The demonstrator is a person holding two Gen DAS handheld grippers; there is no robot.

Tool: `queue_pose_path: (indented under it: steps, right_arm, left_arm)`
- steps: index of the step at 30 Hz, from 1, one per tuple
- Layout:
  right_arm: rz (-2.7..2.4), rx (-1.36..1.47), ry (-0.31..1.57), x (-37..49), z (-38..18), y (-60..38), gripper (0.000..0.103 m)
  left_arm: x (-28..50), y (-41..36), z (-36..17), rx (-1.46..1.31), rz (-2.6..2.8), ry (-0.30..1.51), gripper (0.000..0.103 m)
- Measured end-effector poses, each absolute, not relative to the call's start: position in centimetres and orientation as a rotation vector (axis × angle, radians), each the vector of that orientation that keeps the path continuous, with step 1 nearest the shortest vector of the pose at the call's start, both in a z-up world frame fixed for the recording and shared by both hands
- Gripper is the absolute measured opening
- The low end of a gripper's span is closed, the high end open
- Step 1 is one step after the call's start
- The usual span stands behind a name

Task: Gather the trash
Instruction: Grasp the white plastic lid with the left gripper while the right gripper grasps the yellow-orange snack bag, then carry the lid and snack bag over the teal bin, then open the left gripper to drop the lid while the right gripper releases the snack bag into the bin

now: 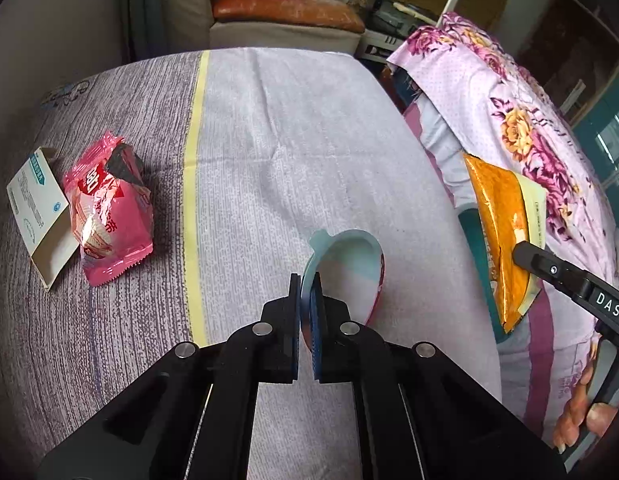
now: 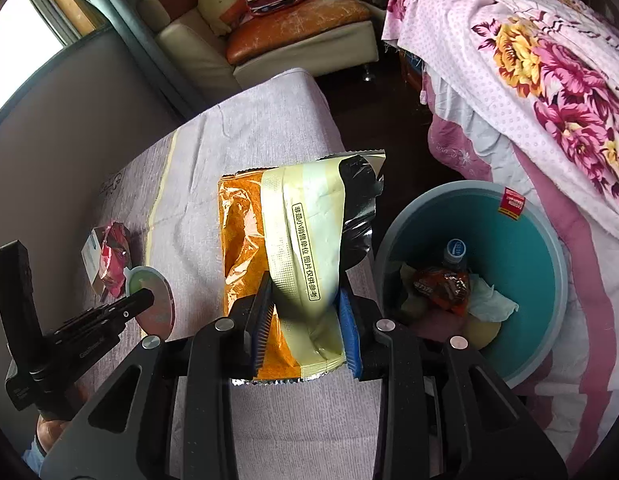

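My left gripper (image 1: 305,300) is shut on a pale blue peel-off lid (image 1: 349,256) and holds it just above the cloth-covered table (image 1: 293,128); the lid also shows in the right wrist view (image 2: 151,296). My right gripper (image 2: 305,308) is shut on an orange and cream snack bag (image 2: 297,248), held above the table's right edge; the bag also shows in the left wrist view (image 1: 501,240). A teal trash bin (image 2: 521,240) with trash inside stands on the floor to its right. A pink wrapper (image 1: 109,208) and a small white carton (image 1: 37,208) lie at the table's left.
A bed with a pink floral cover (image 2: 529,60) stands right of the bin. A sofa with an orange cushion (image 1: 285,4) stands beyond the table. A yellow stripe (image 1: 193,168) runs down the tablecloth.
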State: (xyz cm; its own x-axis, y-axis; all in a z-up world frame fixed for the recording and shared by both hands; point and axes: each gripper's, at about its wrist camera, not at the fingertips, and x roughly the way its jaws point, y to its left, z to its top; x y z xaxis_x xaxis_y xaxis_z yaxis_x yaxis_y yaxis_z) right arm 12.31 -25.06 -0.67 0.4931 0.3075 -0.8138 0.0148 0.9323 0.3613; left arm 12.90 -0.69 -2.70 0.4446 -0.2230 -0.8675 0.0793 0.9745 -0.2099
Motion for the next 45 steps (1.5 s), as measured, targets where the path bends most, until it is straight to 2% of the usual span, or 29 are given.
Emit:
queue_pose_path:
  steps: [20,36,43,45]
  right_arm:
    - [0.012,0.485,0.946,6.8,-0.3,-36.5,0.029]
    - [-0.095,0.559,0.952,5.2,-2.5,-43.2,0.03]
    - [-0.105,0.559,0.96,5.6,-3.0,-43.5,0.03]
    - [-0.105,0.555,0.966,5.7,-3.1,-43.3,0.03]
  left_arm:
    - [12.3,-14.3,-0.6,0.058,-0.399,1.097,0.005]
    - [13.7,-23.5,-3.6,0.179,-0.522,1.173,0.005]
    - [13.7,-24.6,-5.0,0.194,-0.553,1.205,0.008]
    - [13.8,-24.6,-5.3,0.189,-0.562,1.214,0.013]
